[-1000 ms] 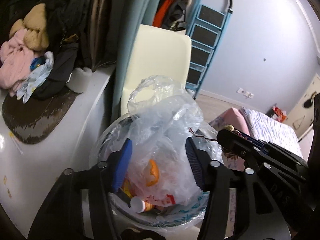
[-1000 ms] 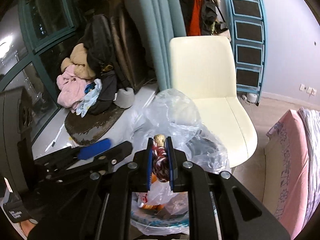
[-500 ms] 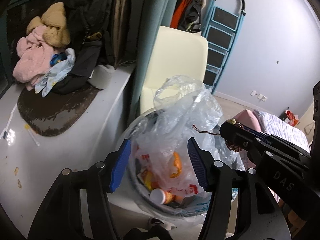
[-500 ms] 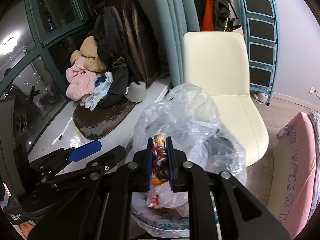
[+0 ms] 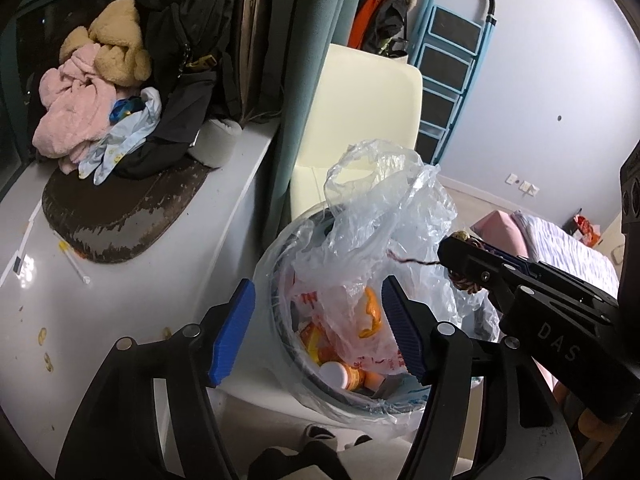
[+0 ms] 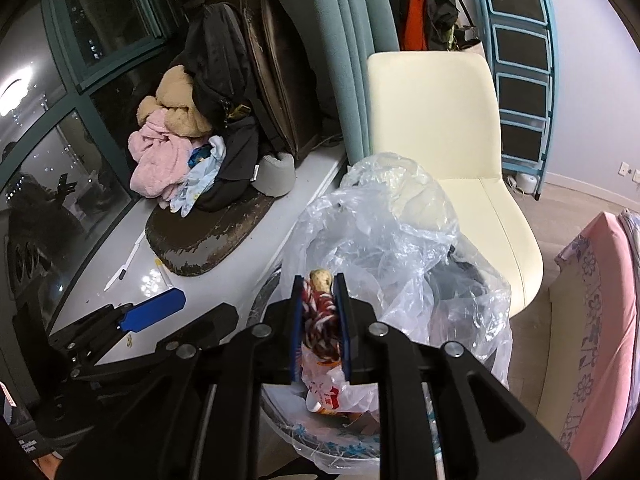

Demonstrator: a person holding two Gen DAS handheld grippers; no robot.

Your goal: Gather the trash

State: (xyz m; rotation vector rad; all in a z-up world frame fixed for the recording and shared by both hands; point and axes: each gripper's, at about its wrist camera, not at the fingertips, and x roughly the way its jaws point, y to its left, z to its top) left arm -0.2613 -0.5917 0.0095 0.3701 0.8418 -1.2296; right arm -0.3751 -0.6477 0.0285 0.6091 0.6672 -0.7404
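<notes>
A round trash bin (image 5: 280, 344) lined with a clear plastic bag (image 5: 384, 216) stands beside a white ledge; it holds orange and white wrappers and a small bottle (image 5: 340, 374). My left gripper (image 5: 316, 332) is open and empty above the bin's near rim. My right gripper (image 6: 320, 300) is shut on a red-and-white braided rope piece (image 6: 318, 320) with a tan end, held above the bin; it also shows in the left wrist view (image 5: 466, 280). The bin's bag fills the right wrist view's centre (image 6: 400, 248).
A white ledge (image 5: 140, 280) on the left carries a worn brown cushion (image 5: 116, 216), a pile of clothes (image 5: 84, 128) and a pen. A cream chair (image 6: 448, 148) stands behind the bin, a blue step ladder (image 6: 520, 80) behind it. A pink bed (image 6: 596, 320) lies on the right.
Both grippers have pulled back and up from the bin, so more of the ledge and bin shows. The right gripper still holds the rope; the left stays open.
</notes>
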